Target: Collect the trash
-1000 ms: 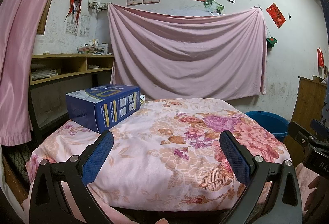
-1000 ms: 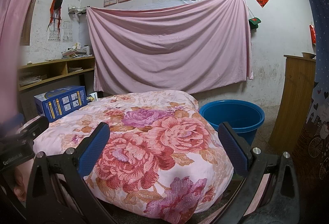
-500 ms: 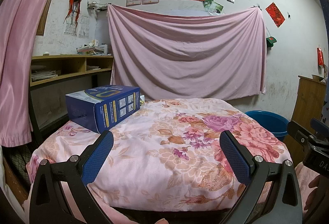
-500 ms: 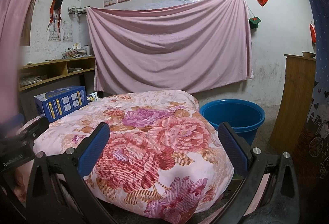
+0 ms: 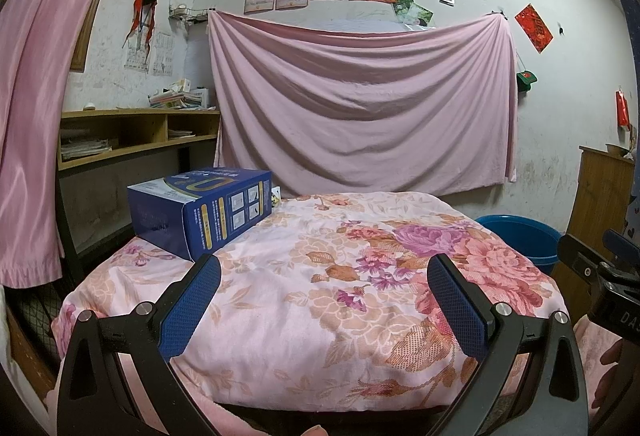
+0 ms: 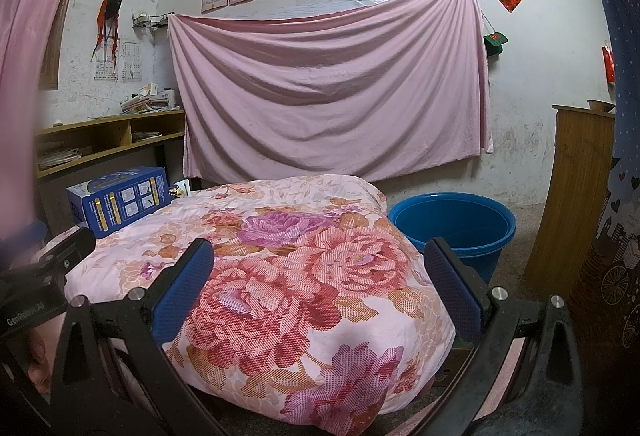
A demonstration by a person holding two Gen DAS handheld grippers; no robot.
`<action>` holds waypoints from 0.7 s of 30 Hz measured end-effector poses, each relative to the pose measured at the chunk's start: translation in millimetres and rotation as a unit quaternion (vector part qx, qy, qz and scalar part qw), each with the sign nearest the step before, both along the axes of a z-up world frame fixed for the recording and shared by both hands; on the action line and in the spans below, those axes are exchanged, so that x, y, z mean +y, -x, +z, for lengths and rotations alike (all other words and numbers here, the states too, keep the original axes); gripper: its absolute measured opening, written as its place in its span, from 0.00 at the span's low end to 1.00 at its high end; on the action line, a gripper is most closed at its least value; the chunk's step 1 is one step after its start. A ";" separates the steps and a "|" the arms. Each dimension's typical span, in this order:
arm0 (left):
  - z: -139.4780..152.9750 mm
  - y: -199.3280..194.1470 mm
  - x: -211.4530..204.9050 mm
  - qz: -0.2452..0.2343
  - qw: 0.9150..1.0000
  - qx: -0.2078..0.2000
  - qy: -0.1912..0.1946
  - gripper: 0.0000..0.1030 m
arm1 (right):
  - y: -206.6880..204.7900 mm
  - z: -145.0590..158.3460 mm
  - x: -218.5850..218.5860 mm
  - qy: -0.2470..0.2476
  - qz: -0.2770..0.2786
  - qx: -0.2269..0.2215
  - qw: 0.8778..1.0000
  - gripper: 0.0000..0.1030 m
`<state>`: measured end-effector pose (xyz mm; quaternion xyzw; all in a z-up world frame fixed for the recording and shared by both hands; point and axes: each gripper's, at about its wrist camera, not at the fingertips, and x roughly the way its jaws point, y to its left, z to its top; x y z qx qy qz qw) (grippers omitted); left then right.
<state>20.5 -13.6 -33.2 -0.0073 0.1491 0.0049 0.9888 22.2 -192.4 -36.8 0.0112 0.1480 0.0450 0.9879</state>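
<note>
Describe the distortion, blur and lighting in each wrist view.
Left wrist view: fisheye bends the walls, dark vignette corners, rectangular blue cardboard box sharp. Right wrist view: same curvature, left edge smeared out of focus, round blue plastic bucket evenly lit, no glare.

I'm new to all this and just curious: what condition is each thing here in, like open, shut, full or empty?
left gripper: open, holding nothing
right gripper: open, holding nothing
blue box: closed, lying on the quilt's far left corner
blue bucket: upright on the floor beside the quilt, looks empty
floral quilt: spread flat
</note>
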 end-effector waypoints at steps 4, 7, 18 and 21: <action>-0.2 -0.1 0.1 0.000 1.000 0.001 0.000 0.98 | 0.5 0.3 0.6 -0.001 0.000 0.000 1.000 1.00; -0.1 -0.3 0.1 0.001 1.000 0.001 0.000 0.98 | 0.1 0.1 0.0 0.000 0.000 0.000 1.000 1.00; -0.5 -1.6 1.0 -0.001 1.000 0.001 -0.003 0.98 | 0.3 0.3 0.8 -0.001 -0.001 0.000 1.000 1.00; -0.6 -1.3 1.3 -0.001 1.000 0.001 -0.002 0.98 | 0.3 0.3 0.6 -0.001 -0.001 0.000 1.000 1.00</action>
